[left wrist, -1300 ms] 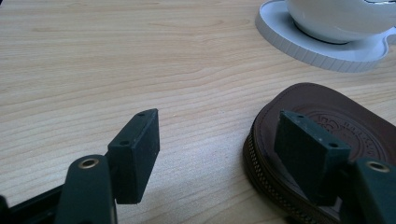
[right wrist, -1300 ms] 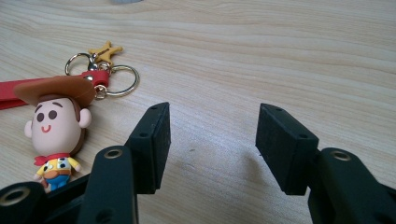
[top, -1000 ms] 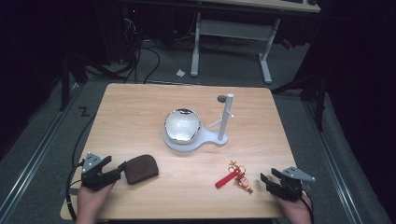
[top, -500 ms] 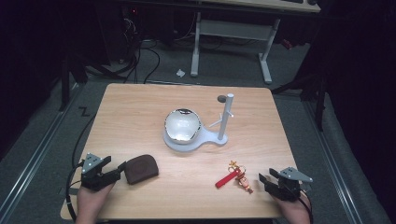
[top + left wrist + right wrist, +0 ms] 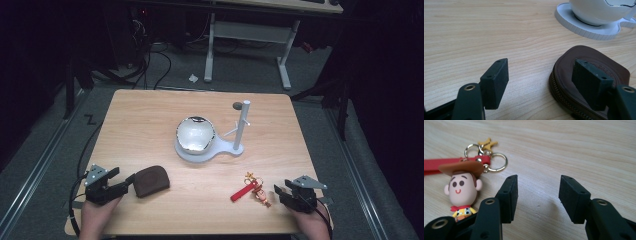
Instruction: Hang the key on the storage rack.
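Right gripper view: the right gripper point(image 5: 537, 195), jaws apart and just now narrowing on bare wood, sits just beside the keychain point(image 5: 464, 186), so the reach looks underway; next it must shift onto the figure. The left gripper point(image 5: 122, 186) gapes at the brown pouch point(image 5: 151, 180). Farther off stands the white stand point(image 5: 239, 131).

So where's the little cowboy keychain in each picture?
High view: cowboy keychain lies near the front edge, right of middle, just left of the right gripper.
Left gripper view: not in it.
Right gripper view: keychain at the left, beside the jaws, nothing between them.
Shared landmark: the wooden table.
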{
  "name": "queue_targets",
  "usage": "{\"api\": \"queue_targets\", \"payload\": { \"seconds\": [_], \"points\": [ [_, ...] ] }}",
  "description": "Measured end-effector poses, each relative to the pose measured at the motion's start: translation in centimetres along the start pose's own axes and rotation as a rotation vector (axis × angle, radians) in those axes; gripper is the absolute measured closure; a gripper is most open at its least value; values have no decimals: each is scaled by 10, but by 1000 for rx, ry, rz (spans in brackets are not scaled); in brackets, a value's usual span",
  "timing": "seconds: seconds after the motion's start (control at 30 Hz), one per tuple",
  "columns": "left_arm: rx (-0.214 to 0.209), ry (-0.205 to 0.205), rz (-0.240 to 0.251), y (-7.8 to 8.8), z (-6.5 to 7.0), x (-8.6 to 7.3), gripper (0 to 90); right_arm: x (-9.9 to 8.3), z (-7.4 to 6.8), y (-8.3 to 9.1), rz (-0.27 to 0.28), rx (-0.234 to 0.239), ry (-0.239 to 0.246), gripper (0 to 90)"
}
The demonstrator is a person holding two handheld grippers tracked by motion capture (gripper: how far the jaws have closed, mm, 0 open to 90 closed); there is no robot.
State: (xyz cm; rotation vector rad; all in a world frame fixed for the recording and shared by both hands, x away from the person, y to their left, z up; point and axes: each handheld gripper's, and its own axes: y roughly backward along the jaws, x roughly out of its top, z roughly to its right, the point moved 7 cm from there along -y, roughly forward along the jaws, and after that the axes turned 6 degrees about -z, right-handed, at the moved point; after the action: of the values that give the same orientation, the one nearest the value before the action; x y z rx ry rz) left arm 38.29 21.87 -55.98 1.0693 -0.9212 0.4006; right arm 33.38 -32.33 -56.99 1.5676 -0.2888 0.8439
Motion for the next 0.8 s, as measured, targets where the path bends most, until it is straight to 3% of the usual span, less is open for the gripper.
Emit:
{"api": "queue_targets", "payload": {
  "seconds": [0.2,0.43,0.8],
  "points": [
    [-7,7,1,1,1,1,288,2,-7,-5,-89,10,47,503],
    [1,8,-7,1,1,1,273,6,-7,-2,-157,41,26,474],
    [-5,19,-12,1,2,-1,266,11,-14,3,-299,51,128,436]
  ]
}}
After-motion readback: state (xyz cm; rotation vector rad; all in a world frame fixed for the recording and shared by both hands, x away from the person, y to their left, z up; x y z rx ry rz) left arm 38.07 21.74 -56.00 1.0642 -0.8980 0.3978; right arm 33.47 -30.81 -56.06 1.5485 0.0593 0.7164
